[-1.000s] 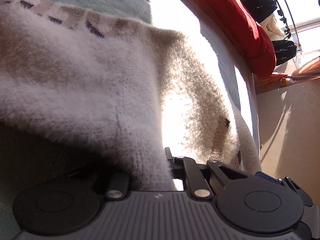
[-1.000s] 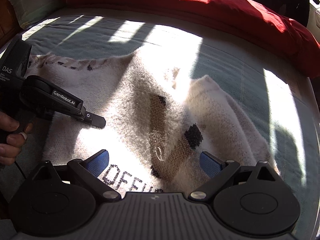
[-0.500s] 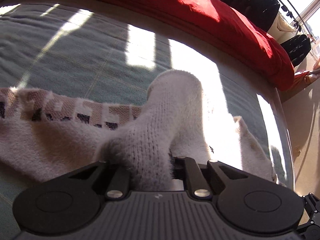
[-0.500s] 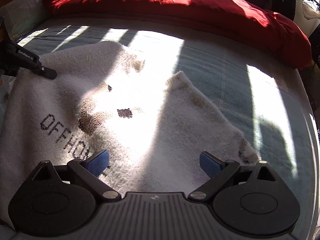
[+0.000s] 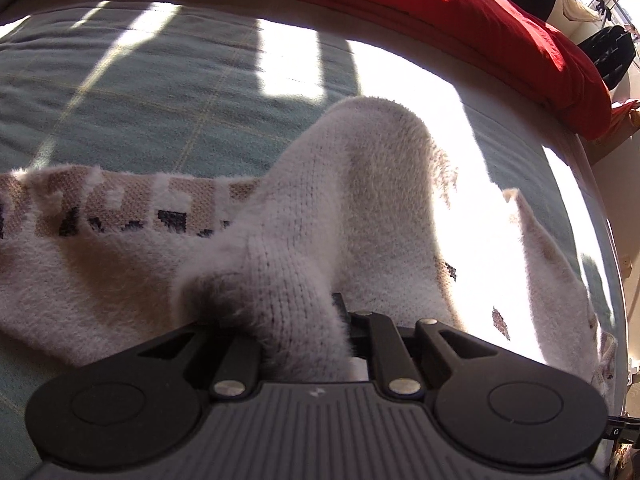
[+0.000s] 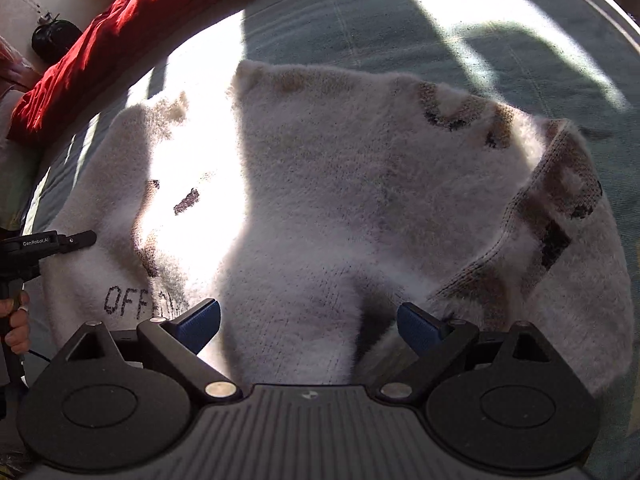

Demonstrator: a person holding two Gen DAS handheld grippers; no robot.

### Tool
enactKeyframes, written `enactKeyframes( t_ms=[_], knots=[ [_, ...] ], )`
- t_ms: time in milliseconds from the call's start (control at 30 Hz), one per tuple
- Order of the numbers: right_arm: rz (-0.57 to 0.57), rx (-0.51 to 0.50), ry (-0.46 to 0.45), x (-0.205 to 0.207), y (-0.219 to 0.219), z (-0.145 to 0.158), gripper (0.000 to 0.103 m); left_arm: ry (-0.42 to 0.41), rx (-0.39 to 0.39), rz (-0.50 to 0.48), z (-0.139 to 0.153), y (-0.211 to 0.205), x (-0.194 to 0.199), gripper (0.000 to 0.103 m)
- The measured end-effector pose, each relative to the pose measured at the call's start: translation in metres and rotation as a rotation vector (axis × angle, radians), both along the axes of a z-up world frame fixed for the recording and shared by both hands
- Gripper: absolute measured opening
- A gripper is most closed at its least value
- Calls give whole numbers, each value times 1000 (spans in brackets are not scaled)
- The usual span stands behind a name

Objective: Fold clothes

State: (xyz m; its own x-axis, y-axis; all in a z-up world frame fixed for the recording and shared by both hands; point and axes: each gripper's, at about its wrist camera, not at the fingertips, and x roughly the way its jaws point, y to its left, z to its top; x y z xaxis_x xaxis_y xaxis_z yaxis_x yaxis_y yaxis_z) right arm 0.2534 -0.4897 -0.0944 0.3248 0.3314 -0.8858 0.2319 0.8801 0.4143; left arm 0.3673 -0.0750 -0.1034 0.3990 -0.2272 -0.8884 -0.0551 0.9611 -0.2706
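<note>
I see the left gripper [image 5: 304, 344] with jaws narrow, clamped on a raised fold of the sweater [image 5: 360, 200]. The right gripper [image 6: 308, 320] stands wide; sweater fabric lies between its jaws, unpinched, spread ahead on the bed [image 6: 400, 8].

Hard sunlight in bands across the bed [image 5: 160, 92], blown out to pure white on the sweater [image 6: 192, 168] and sheet. Deep, sharp-edged shadows between bands. Both views show heavy fisheye bending at the edges, dark corners. Focus decent; fuzzy knit nearest the lens goes soft.
</note>
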Motion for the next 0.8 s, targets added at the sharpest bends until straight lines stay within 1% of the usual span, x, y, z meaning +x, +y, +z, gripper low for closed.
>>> enactKeyframes(
  t_ms=[67, 133, 233, 300, 433, 500, 600, 700, 733, 800],
  knots=[
    [-34, -8, -7, -1, -6, 0, 97, 1, 12, -10, 0, -1, 0, 13],
    [-46, -63, -30, 2, -9, 3, 96, 5, 22, -20, -2, -3, 1, 14],
    [-38, -79, -61, 12, -12, 4, 94, 13, 30, -23, -4, -7, 2, 14],
    [-23, -72, -57, 22, -10, -4, 94, 18, 36, -26, -5, -8, 3, 14],
    [0, -198, 47, 31, -5, -16, 94, 22, 48, -38, -4, -10, 4, 14],
    [18, -294, 78, 23, -5, -15, 94, 23, 47, -42, -5, -8, 3, 15],
    [2, -407, 149, 5, -22, -15, 94, 28, 47, -37, -5, -9, 4, 16],
    [-41, -508, 206, -10, -46, -15, 94, 31, 53, -35, -7, -10, 5, 16],
    [-56, -515, 204, -14, -53, -12, 94, 31, 55, -36, -7, -11, 5, 16],
    [-104, -460, 158, -17, -62, -2, 94, 32, 61, -38, -8, -12, 5, 16]
  ],
)
